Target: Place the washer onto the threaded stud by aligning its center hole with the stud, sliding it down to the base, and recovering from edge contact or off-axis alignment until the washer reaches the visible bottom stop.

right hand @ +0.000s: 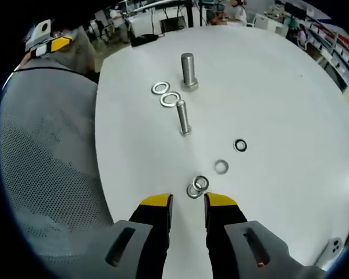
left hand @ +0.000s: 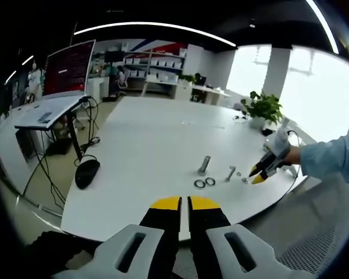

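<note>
1. In the right gripper view, the right gripper (right hand: 186, 201) hangs low over the white table (right hand: 291, 104), its yellow-tipped jaws a small gap apart with nothing between them.
2. Just ahead of its tips lie two small overlapping washers (right hand: 197, 187), flat on the table.
3. A little farther out and to the right lies a single grey washer (right hand: 221, 167), and beyond that a dark ring (right hand: 240, 145).
4. Farther ahead a loose bolt (right hand: 183, 117) lies on its side, pointing away from the gripper.
5. Beyond the bolt two larger washers (right hand: 165, 93) lie flat, touching each other, just left of the upright threaded stud (right hand: 188, 71), which stands on its base.
6. In the left gripper view, the left gripper (left hand: 184, 204) is held off the near table edge, jaws nearly closed, with only a thin slit between them and nothing held.
7. Well ahead of it the stud (left hand: 204, 164) stands on the table, with the larger washers (left hand: 205, 183) in front.
8. To the right of these the right gripper (left hand: 259, 175) reaches in, held by a person's hand (left hand: 292, 154) in a blue sleeve (left hand: 331, 158).
</note>
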Demonstrator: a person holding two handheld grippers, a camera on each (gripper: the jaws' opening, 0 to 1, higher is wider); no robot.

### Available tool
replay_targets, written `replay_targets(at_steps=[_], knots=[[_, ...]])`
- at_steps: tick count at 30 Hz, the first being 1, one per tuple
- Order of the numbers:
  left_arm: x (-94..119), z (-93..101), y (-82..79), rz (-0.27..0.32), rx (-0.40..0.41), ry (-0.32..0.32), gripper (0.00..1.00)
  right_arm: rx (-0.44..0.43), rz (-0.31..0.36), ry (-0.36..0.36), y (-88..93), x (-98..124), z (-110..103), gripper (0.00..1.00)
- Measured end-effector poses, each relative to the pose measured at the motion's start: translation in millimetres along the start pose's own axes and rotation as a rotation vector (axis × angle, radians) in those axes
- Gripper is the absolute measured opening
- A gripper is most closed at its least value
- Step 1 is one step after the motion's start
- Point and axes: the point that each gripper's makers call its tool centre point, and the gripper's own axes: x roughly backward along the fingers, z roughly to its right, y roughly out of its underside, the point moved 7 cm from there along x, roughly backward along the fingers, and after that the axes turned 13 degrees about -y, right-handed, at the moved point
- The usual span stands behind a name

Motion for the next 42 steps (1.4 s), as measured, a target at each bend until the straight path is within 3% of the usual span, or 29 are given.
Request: replay_targets(at_steps=[5, 10, 16, 21, 26, 30, 38, 40, 42], knots=[[-0.1, -0.6, 0.2, -0.001, 0.007, -0.001, 0.02, 0.016, -0.002, 0.008, -2.6, -4.0, 3.3, 0.24], [-0.3, -0.5, 0.2, -0.002, 0.006, 0.001, 0.02, 0.026, -0.053, 0.006, 1.2, -10.7, 3.3, 0.19], [-0.4, -0.4, 0.2, -0.001, 0.008, 0.003, 0.02, 0.02, -0.044, 0.017, -1.5, -12.7, 3.8, 0.19], [-0.2, -0.6, -0.3, 0.005, 0.015, 0.003, 0.02, 0.153, -0.098, 0.02, -0.5, -13.2, 2.4, 0.2], [0.1, -0.5, -0.2, 0.007, 0.018, 0.004, 0.02, 0.127, -0.104, 0.01, -2.7, -12.7, 7.8, 0.16], [0.3, -0.6, -0.1, 0.006, 0.019, 0.002, 0.02, 0.169, -0.126, 0.003, -2.9, -12.5, 6.2, 0.16], [0.4, -0.7, 0.3, 0.002, 0.018, 0.0, 0.02, 0.152, -0.101, 0.016, -2.1, -11.3, 7.4, 0.14], [0.3, -0.7, 0.3, 0.0, 0.019, 0.0, 0.02, 0.188, -0.101, 0.012, -1.8, -11.1, 6.3, 0.14], [0.1, -0.7, 0.4, 0.0, 0.017, 0.001, 0.02, 0.154, -0.086, 0.012, -1.4, -10.5, 7.0, 0.14]])
